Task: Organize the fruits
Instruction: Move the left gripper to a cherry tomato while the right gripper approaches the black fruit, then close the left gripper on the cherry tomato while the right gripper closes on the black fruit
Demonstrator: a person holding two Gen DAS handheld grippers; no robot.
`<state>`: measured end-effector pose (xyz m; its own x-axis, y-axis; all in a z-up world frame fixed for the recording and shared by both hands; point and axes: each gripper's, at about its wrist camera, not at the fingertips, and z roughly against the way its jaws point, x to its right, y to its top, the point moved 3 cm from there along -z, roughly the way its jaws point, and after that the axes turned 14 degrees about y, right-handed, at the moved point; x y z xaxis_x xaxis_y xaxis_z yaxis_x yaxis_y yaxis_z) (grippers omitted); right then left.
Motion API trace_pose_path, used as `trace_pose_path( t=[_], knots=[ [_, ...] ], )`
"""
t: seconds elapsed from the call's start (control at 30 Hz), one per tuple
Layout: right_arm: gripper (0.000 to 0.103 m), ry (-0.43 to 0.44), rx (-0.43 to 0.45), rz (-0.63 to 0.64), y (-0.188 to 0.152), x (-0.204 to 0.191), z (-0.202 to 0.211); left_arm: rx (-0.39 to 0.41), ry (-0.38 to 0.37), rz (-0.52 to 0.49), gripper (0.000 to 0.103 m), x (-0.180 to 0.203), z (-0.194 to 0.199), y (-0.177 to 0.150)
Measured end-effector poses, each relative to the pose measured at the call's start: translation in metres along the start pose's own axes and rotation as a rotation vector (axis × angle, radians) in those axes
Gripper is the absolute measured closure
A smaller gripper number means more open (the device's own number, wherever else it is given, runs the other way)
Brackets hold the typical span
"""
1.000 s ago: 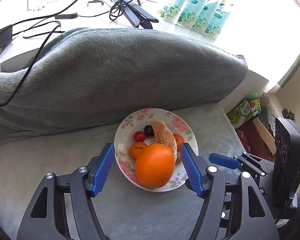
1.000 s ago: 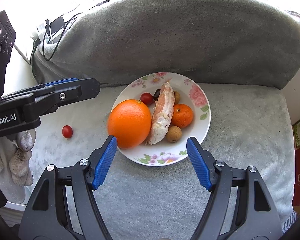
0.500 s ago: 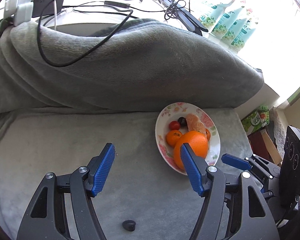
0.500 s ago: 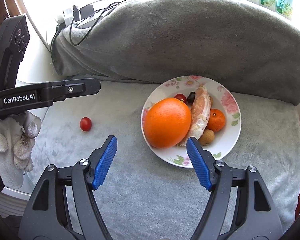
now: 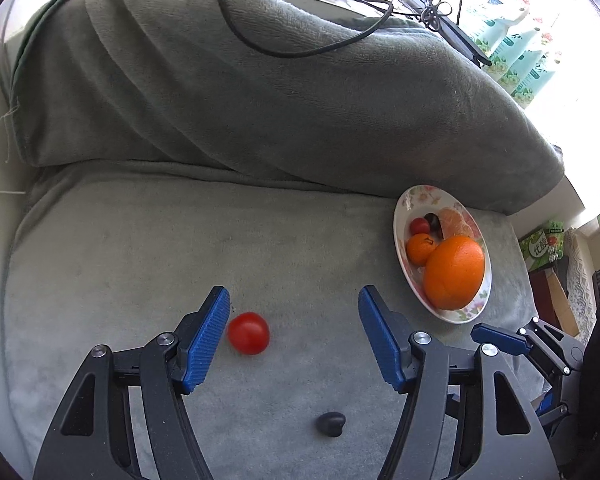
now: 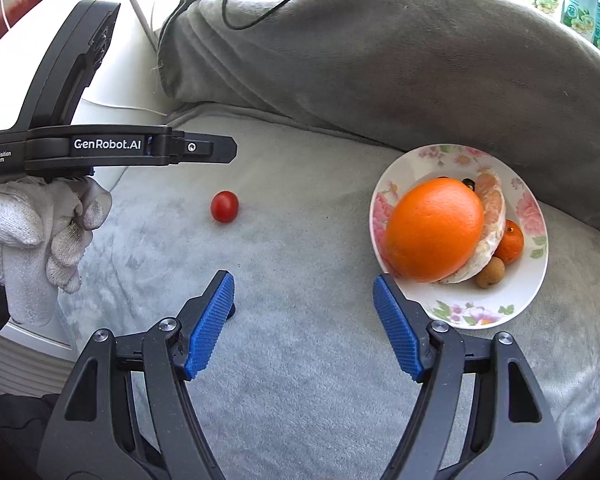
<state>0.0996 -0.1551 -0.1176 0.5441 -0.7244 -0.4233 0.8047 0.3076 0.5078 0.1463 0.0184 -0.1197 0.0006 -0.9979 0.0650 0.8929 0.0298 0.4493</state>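
Note:
A flowered plate (image 5: 407, 204) (image 6: 532, 280) on the grey blanket holds a big orange (image 5: 454, 272) (image 6: 434, 230), a pomelo slice (image 6: 490, 208), a small mandarin (image 5: 420, 248) (image 6: 510, 242), a cherry tomato (image 5: 420, 225), a dark fruit and a longan (image 6: 490, 274). A loose cherry tomato (image 5: 248, 333) (image 6: 224, 207) lies left of the plate, just inside my left gripper's left finger. A small dark fruit (image 5: 330, 424) lies nearer, between the left fingers. My left gripper (image 5: 294, 334) is open and empty. My right gripper (image 6: 304, 322) is open and empty, left of the plate.
A bunched grey blanket roll (image 5: 300, 112) rises behind the flat area, with black cables (image 5: 292, 46) over it. Green-white pouches (image 5: 516, 68) stand at the back right. A green packet (image 5: 542, 246) and a box lie past the right edge. A gloved hand (image 6: 32, 232) holds the left gripper.
My left gripper has swung left from over the plate to the loose cherry tomato, which now sits by its left finger. My right gripper has also shifted left, so the plate lies to its right.

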Motion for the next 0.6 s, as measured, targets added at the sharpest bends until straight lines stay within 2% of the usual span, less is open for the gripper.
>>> trace_pose_path(
  t=[0.1,0.23,0.37,0.47,0.53,0.6],
  knots=[
    [0.028,0.019,-0.027,0.023,-0.002,-0.007,-0.010,-0.013,0.010,-0.005,0.038,-0.005,-0.005,-0.007],
    [0.029,0.040,-0.056,0.036,-0.005,-0.014,-0.021,-0.036,0.023,-0.012,0.048,-0.010,-0.014,-0.017],
    [0.036,0.070,-0.085,0.036,-0.006,-0.019,-0.032,-0.066,0.026,-0.005,0.050,-0.017,-0.024,-0.028],
    [0.037,0.091,-0.106,0.039,-0.007,-0.023,-0.042,-0.083,0.033,0.003,0.057,-0.019,-0.030,-0.032],
    [0.045,0.108,-0.124,0.042,-0.009,-0.027,-0.050,-0.092,0.028,0.014,0.057,-0.021,-0.033,-0.033],
    [0.048,0.119,-0.144,0.050,-0.010,-0.030,-0.057,-0.101,0.021,0.026,0.057,-0.023,-0.036,-0.034]
  ],
)
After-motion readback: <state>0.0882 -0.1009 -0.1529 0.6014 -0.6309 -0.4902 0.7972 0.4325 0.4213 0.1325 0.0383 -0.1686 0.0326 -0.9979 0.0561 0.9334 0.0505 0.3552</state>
